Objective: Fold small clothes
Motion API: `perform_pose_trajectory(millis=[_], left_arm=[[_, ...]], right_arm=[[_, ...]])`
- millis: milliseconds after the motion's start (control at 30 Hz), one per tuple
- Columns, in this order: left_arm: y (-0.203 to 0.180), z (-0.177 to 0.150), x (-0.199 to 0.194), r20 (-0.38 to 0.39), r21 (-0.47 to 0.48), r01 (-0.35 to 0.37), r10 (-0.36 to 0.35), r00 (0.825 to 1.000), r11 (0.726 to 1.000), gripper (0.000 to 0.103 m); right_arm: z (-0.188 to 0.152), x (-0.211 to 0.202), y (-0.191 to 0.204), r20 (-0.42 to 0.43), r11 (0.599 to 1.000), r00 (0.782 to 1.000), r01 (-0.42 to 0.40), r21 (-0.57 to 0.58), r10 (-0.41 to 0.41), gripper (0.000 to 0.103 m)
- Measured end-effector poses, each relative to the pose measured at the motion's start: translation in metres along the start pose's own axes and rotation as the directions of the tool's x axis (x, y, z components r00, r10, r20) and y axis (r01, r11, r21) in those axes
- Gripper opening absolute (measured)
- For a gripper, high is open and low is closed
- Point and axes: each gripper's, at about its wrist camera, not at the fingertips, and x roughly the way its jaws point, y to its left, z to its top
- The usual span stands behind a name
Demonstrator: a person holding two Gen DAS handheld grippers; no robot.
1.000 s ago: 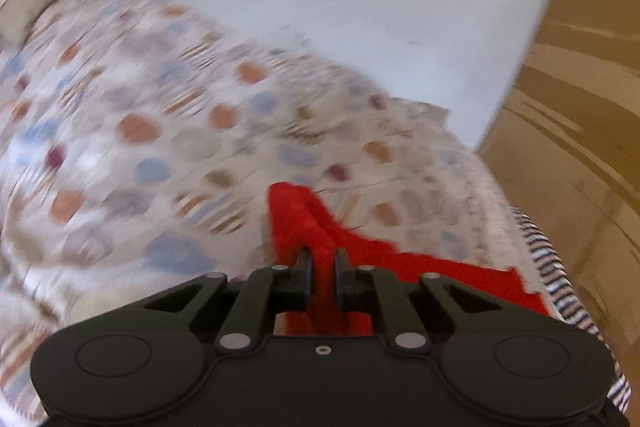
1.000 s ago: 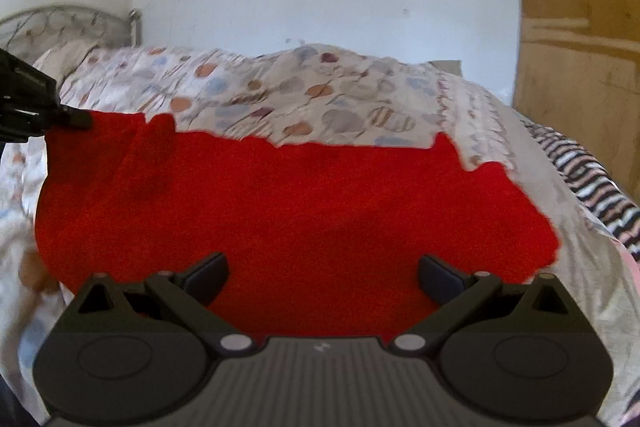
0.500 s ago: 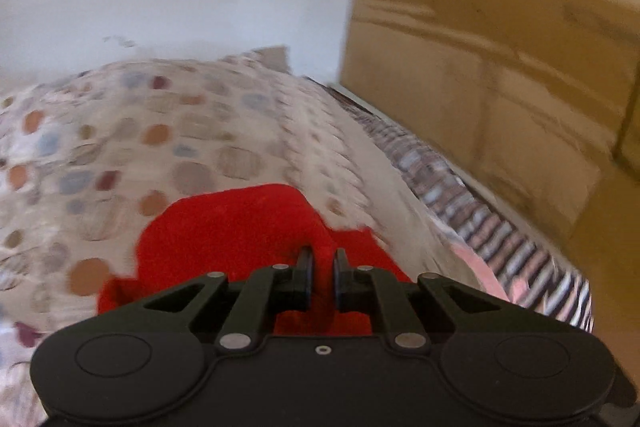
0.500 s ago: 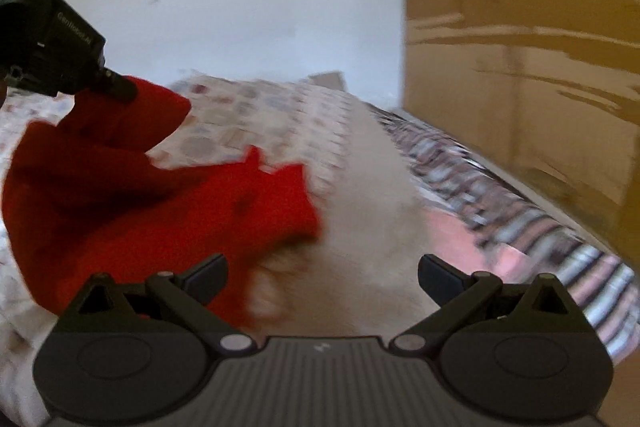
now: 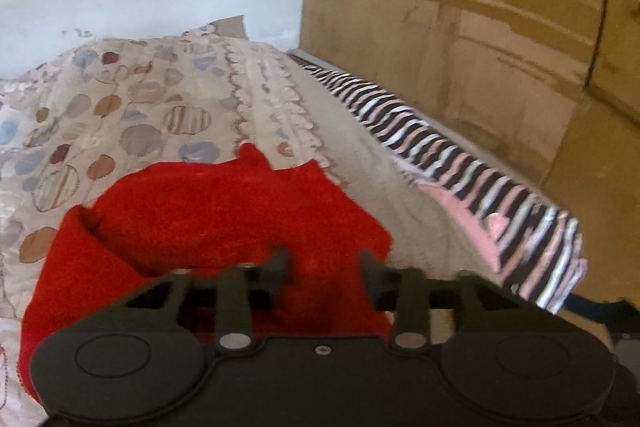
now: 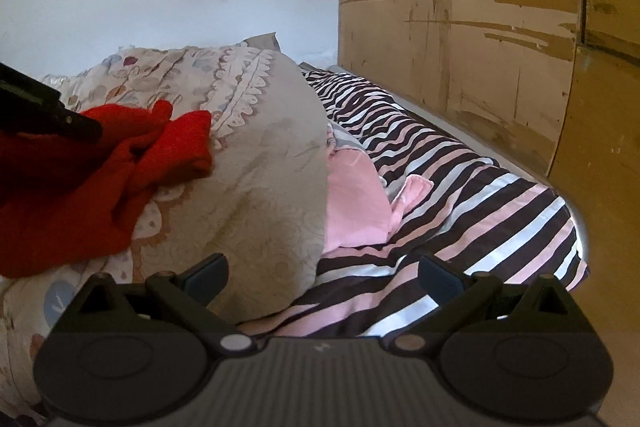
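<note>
Red cloth (image 5: 224, 211) on patterned quilt (image 5: 132, 107) — left gripper (image 5: 325, 267) jaws just parted (right gripper (image 6: 322, 273) jaws wide).

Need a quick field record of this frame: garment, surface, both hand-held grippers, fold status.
garment: red cloth, lying folded over on itself, rumpled
surface: patterned duvet on a bed; striped sheet beside it
left hand-held gripper: jaws have just been opening; red cloth lies between them, pads not pressing it
right hand-held gripper: open, empty, over the duvet edge and the striped sheet
nearby: pink cloth on the striped sheet
fold status: one fold laid, edges uneven
</note>
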Motion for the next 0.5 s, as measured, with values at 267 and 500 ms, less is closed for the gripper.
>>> perform_pose_trajectory(millis=[267,500], left_arm=[[-0.005,-0.016,-0.059,0.057,0.051,0.069,-0.072,0.996,0.996,0.092],[0.025,-0.04,-0.108,0.151,-0.001,-0.135,0.134,0.979,0.991,0.102]], right_arm=[[0.004,0.003,0.012,-0.011,1.0,1.0,-0.018,-0.014,0.018,0.103],[0.009,0.005,0.023,-0.01,0.998,0.998,-0.06,-0.023,0.06,0.103]])
